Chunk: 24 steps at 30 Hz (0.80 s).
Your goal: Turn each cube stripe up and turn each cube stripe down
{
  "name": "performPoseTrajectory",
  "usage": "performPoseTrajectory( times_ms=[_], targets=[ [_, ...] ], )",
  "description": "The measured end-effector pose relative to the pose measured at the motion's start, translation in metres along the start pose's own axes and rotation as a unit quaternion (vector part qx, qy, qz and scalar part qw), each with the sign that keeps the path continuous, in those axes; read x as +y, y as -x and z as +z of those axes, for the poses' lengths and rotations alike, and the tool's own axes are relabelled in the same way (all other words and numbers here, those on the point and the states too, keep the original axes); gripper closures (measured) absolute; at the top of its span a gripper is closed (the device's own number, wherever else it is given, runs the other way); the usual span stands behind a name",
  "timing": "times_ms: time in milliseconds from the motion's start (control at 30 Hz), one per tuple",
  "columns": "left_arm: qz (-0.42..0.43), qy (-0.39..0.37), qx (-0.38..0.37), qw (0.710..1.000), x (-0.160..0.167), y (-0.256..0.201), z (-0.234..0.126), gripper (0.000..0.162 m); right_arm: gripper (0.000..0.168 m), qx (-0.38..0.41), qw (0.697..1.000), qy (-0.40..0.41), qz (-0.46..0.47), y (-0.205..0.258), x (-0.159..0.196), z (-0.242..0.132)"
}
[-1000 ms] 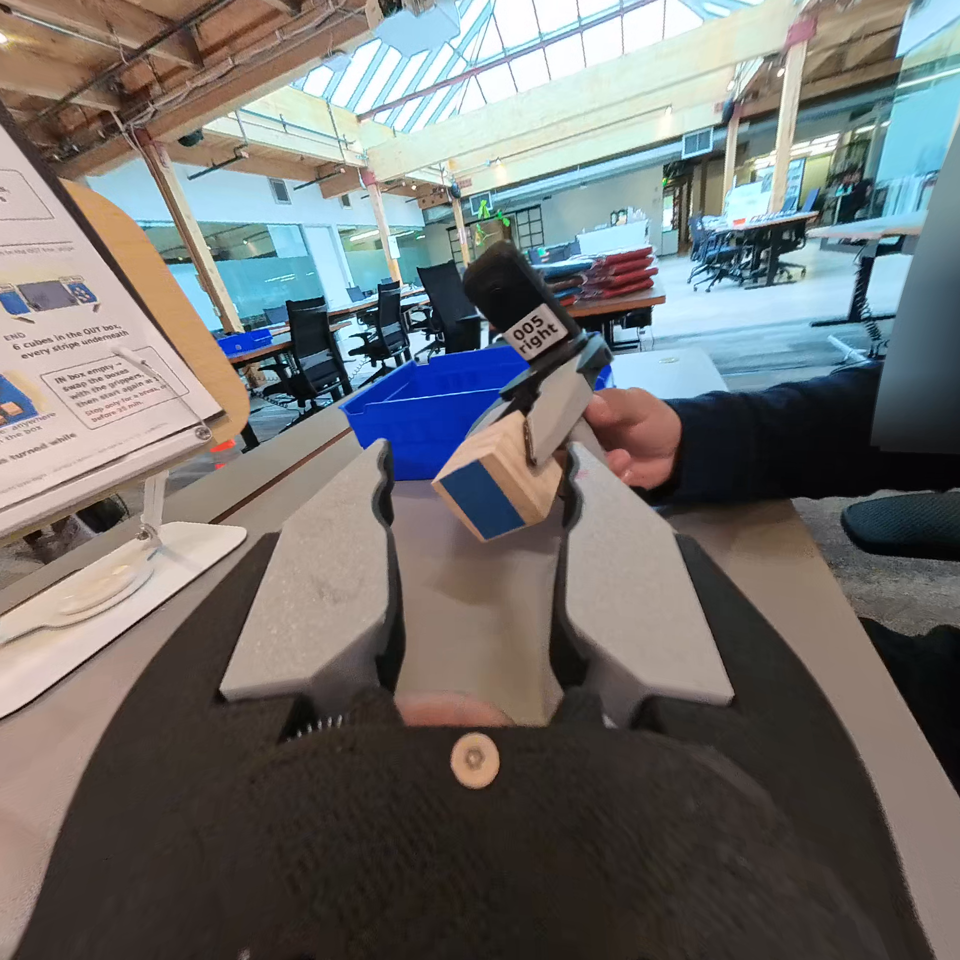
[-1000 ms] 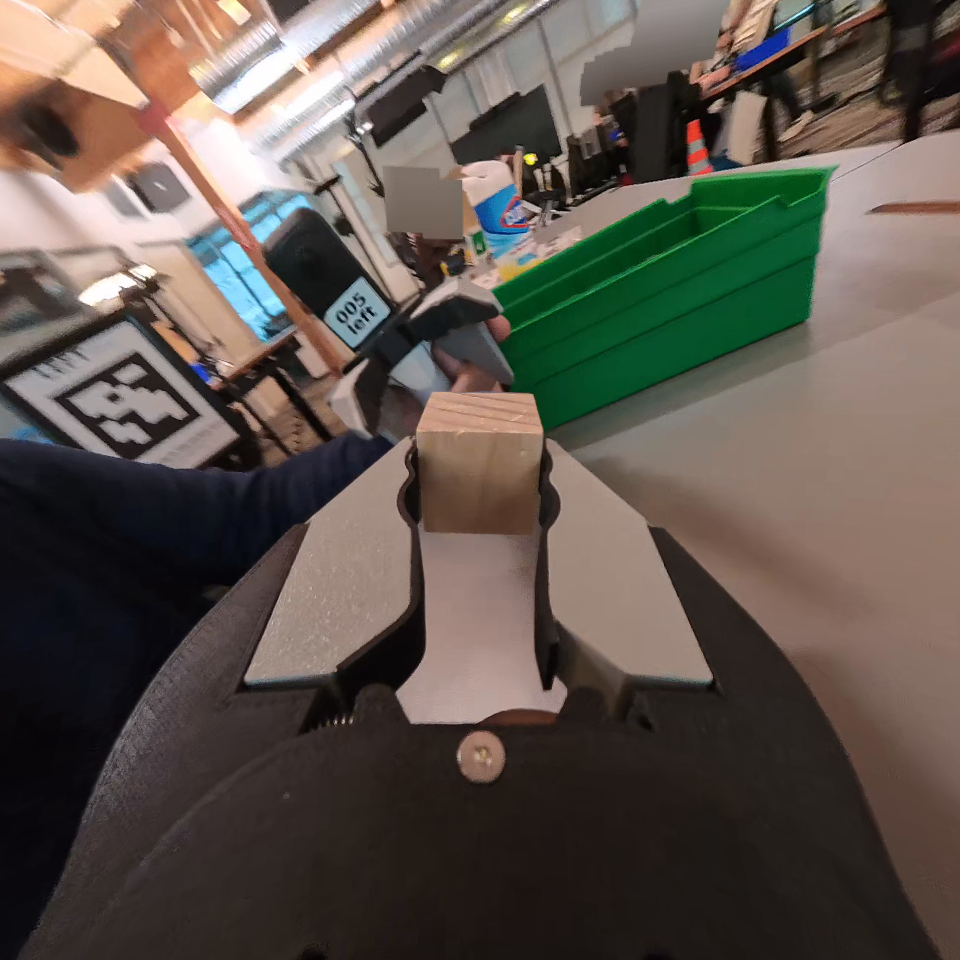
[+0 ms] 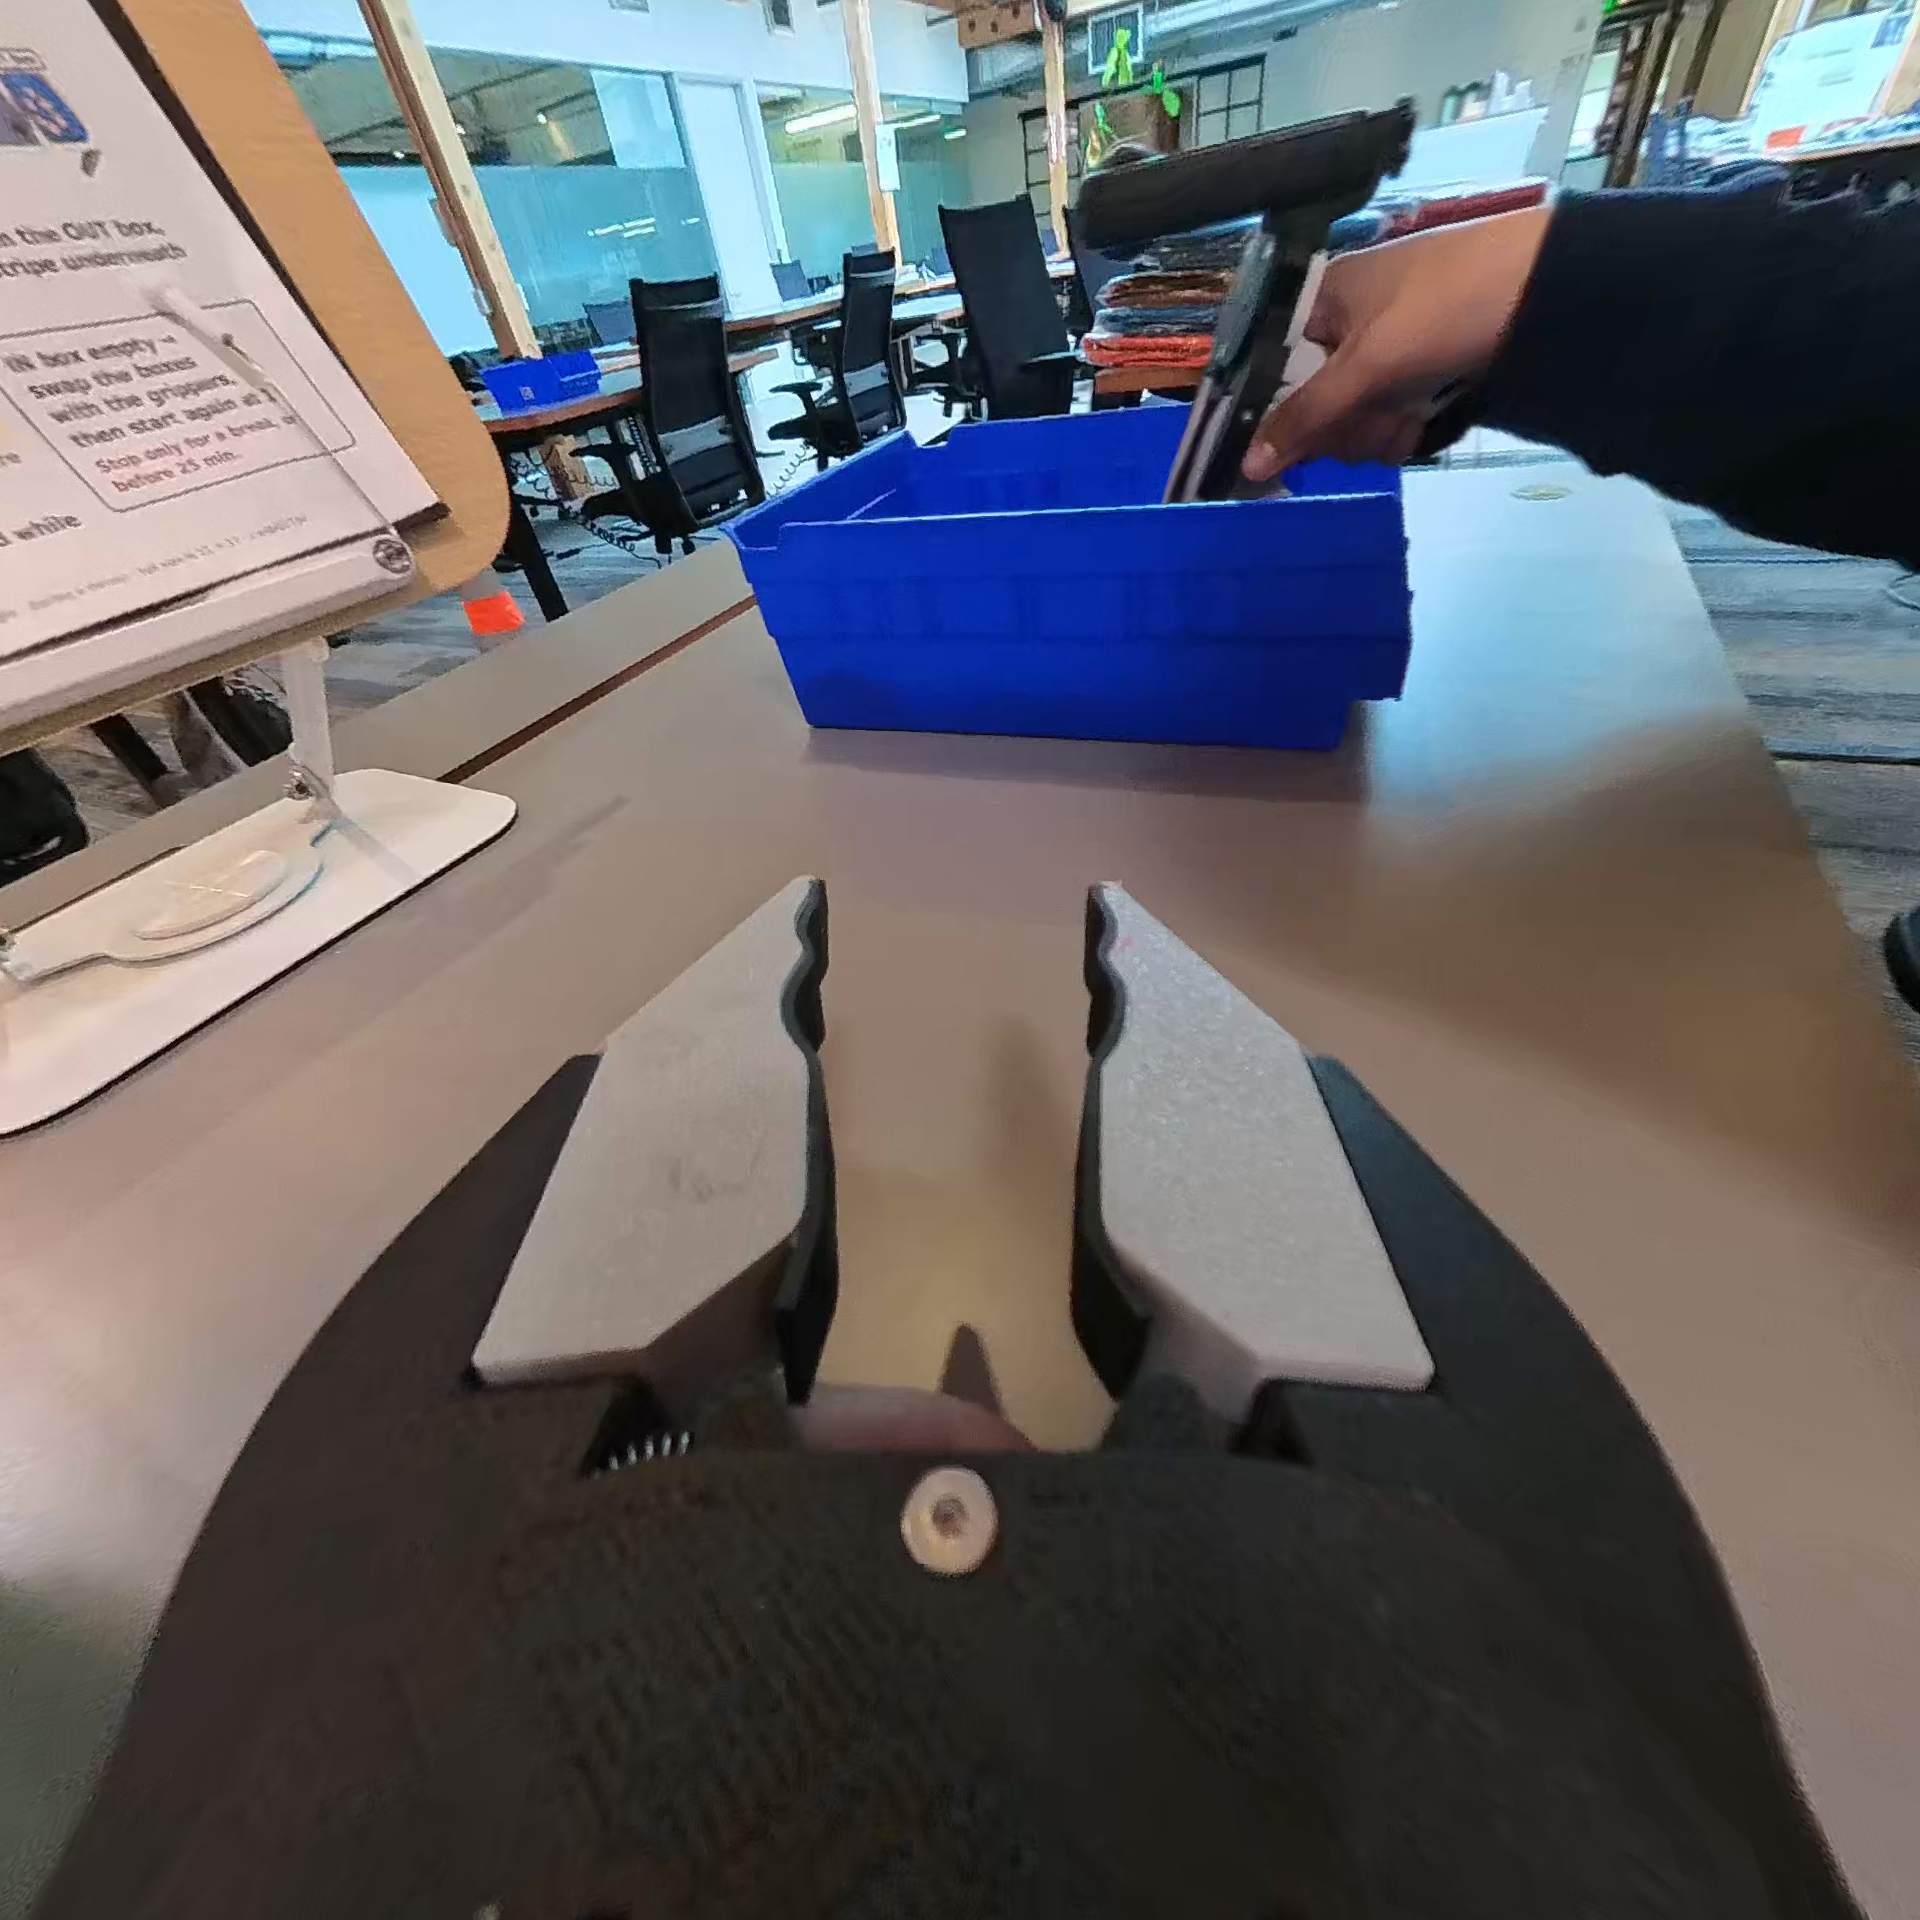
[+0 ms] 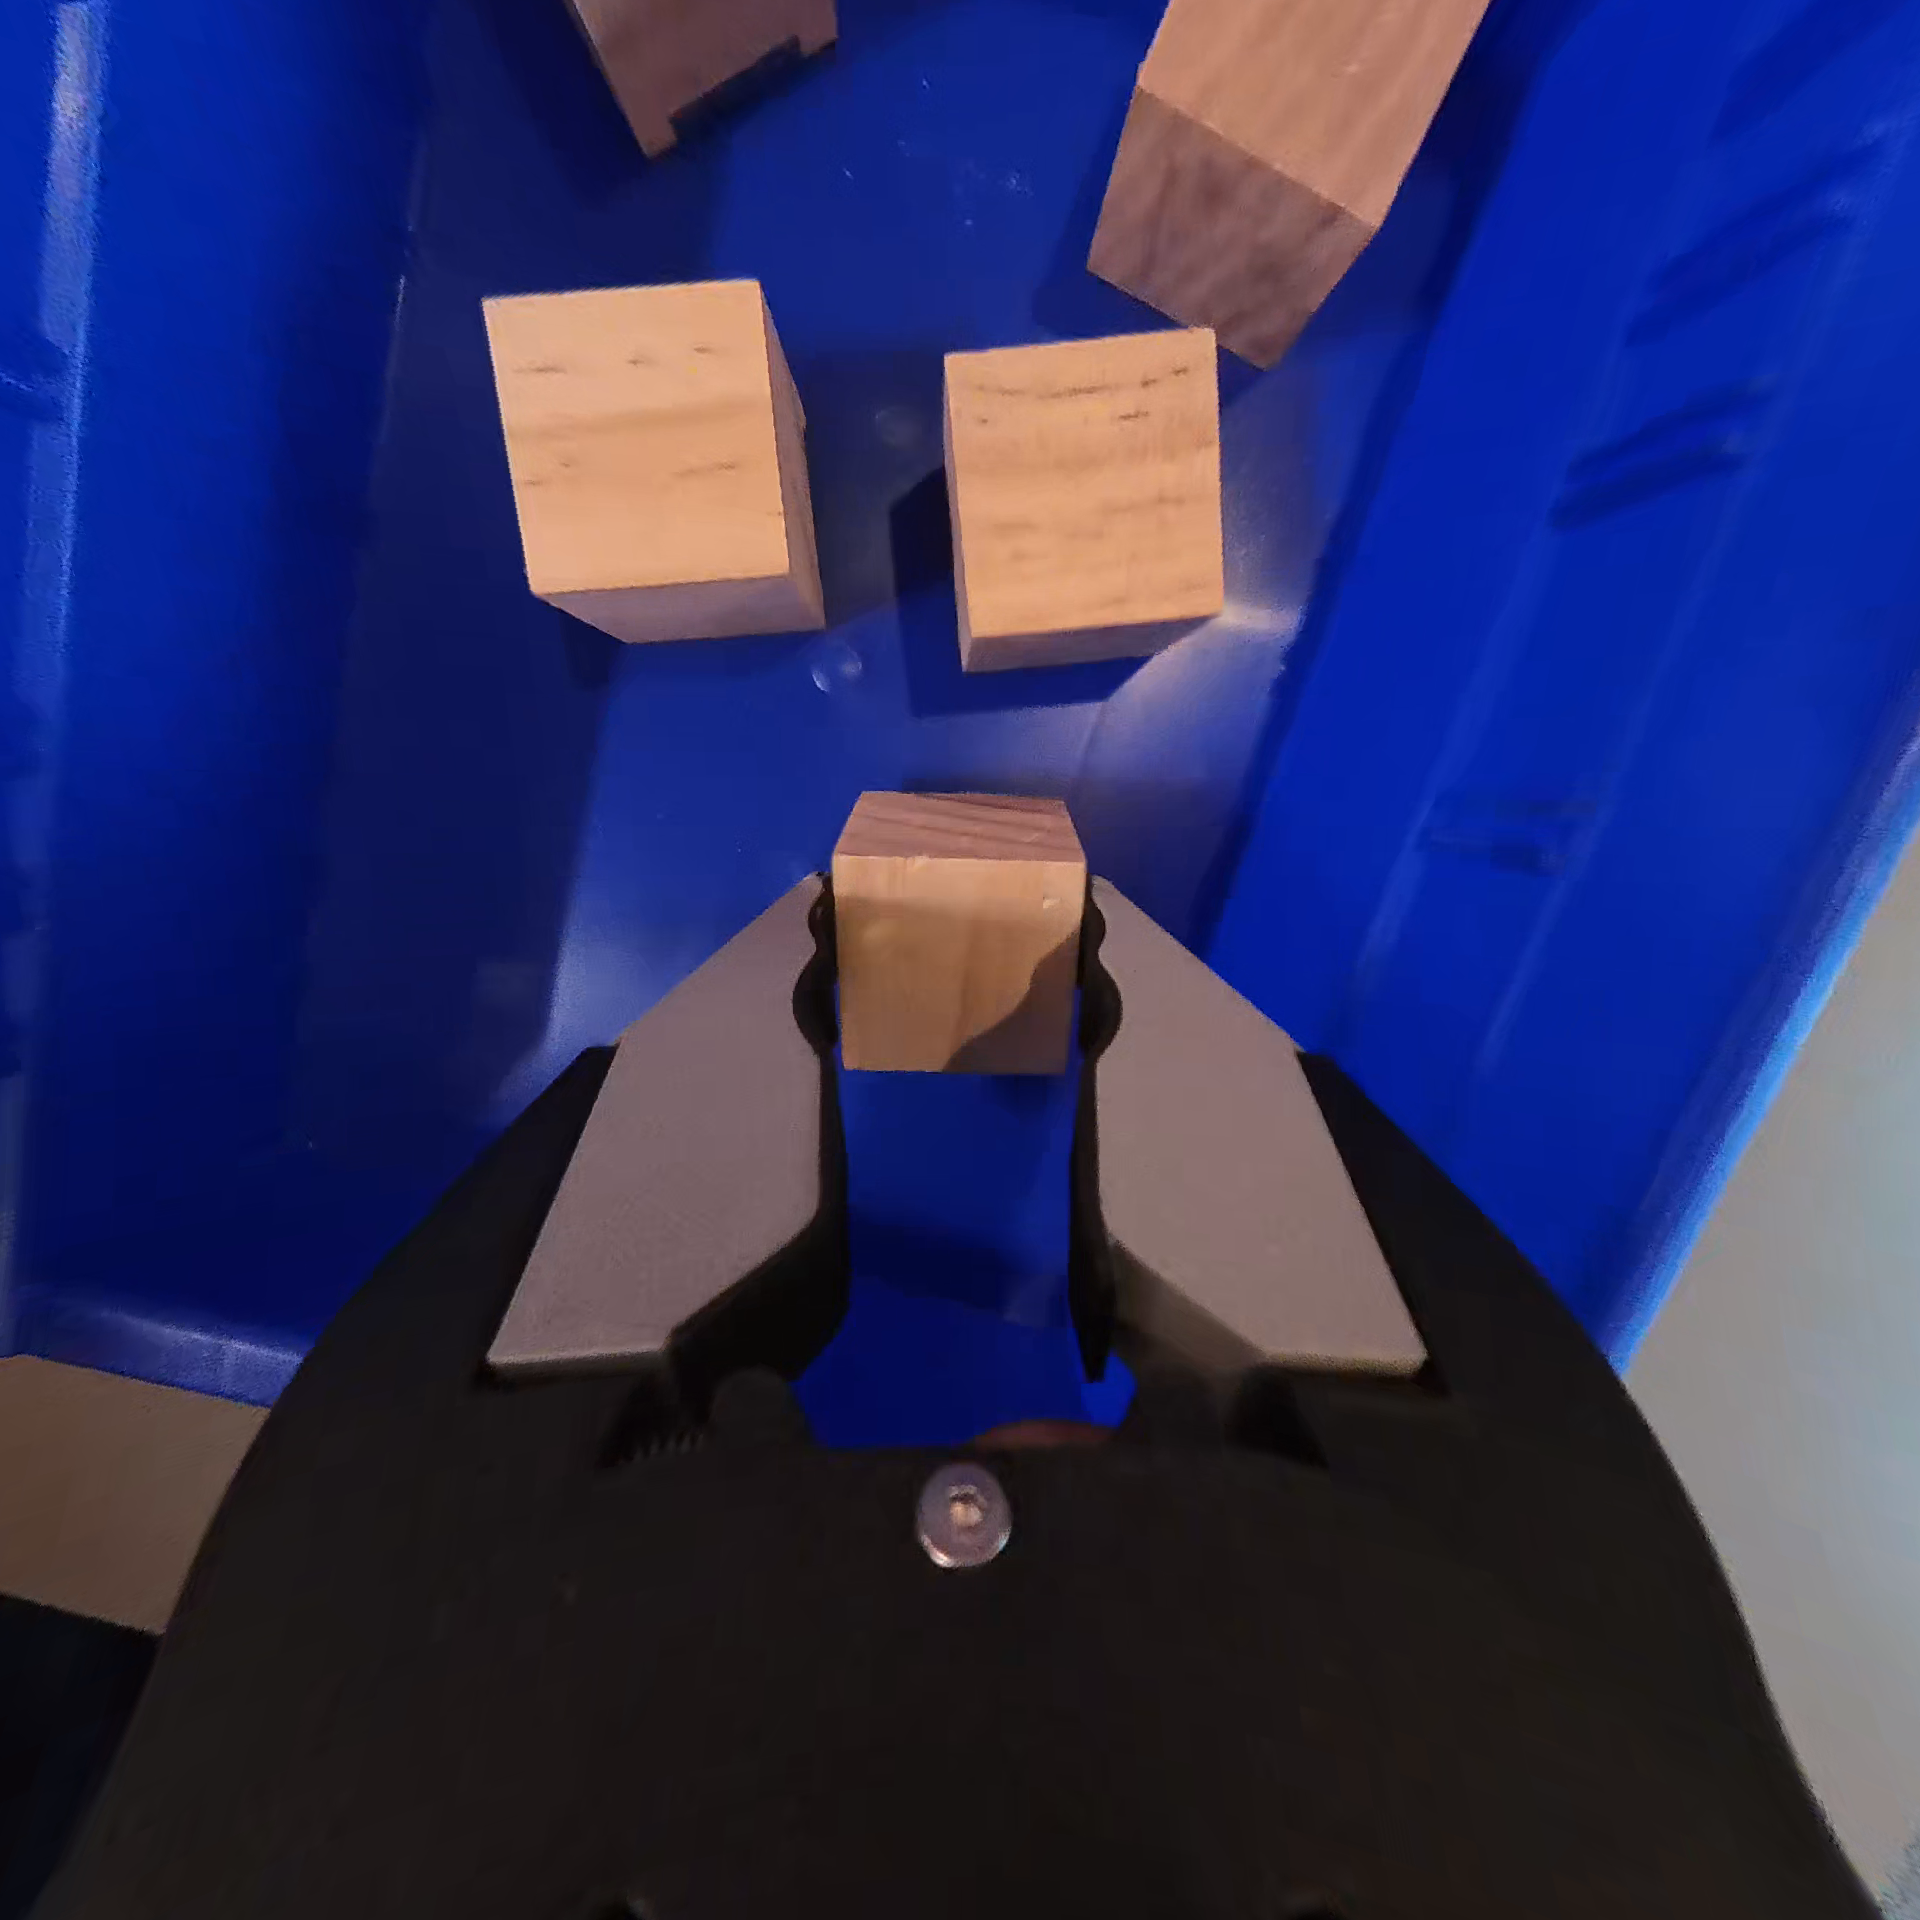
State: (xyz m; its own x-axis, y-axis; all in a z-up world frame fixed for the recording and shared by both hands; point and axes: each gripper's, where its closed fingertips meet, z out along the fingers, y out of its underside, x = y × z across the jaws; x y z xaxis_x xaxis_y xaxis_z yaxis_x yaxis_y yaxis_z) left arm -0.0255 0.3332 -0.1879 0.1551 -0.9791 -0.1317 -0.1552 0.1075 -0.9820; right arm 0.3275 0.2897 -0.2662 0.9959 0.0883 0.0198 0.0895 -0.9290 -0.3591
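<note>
- Right gripper (image 4: 958,935) pointed down inside blue bin (image 4: 1558,727), clamped on a wooden cube (image 4: 956,966) by its side faces; plain wood on the faces in view, stripe not visible.
- Held cube close above or on bin floor; contact hard to tell.
- Four more cubes on bin floor ahead: left cube (image 4: 649,457) and middle cube (image 4: 1086,494) plain face up, apart; right cube (image 4: 1278,156) and top cube (image 4: 707,52) cut off by frame edge.
- Left gripper (image 3: 956,966) low over grey table (image 3: 1455,935), fingers apart, nothing between them.
- In left wrist view, right gripper's fingertips hidden behind bin wall (image 3: 1081,613); hand (image 3: 1382,364) on its handle, dark sleeve cut off at right.
- Instruction sheet on stand (image 3: 187,343) at left, partly out of frame.
</note>
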Motion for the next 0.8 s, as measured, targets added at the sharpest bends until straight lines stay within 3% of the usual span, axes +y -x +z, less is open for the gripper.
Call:
performPoseTrajectory(
  times_ms=[200, 333, 433, 533, 667, 800],
  targets=[
    [0.023, 0.009, 0.023, 0.999, 0.002, -0.019, 0.000, 0.112, 0.113, -0.002, 1.000, 0.012, -0.004, 0.003, 0.002, -0.004],
    [0.010, 0.003, 0.032, 0.999, 0.000, -0.022, 0.001, 0.111, 0.107, 0.020, 0.997, -0.071, -0.006, 0.016, -0.027, -0.044],
    [-0.007, 0.015, 0.024, 1.000, 0.003, -0.019, 0.004, 0.109, 0.107, -0.028, 0.973, -0.222, -0.061, 0.085, -0.074, -0.100],
    [0.007, 0.033, 0.009, 0.999, 0.008, -0.014, 0.003, 0.103, 0.112, -0.132, 0.920, -0.347, -0.127, 0.181, -0.106, -0.140],
    [0.011, 0.043, 0.013, 0.999, 0.009, -0.020, 0.004, 0.101, 0.117, -0.198, 0.875, -0.398, -0.190, 0.265, -0.138, -0.120],
    [-0.001, 0.064, 0.080, 0.995, 0.007, -0.047, 0.000, 0.102, 0.119, -0.213, 0.875, -0.388, -0.196, 0.297, -0.157, -0.064]
  ],
)
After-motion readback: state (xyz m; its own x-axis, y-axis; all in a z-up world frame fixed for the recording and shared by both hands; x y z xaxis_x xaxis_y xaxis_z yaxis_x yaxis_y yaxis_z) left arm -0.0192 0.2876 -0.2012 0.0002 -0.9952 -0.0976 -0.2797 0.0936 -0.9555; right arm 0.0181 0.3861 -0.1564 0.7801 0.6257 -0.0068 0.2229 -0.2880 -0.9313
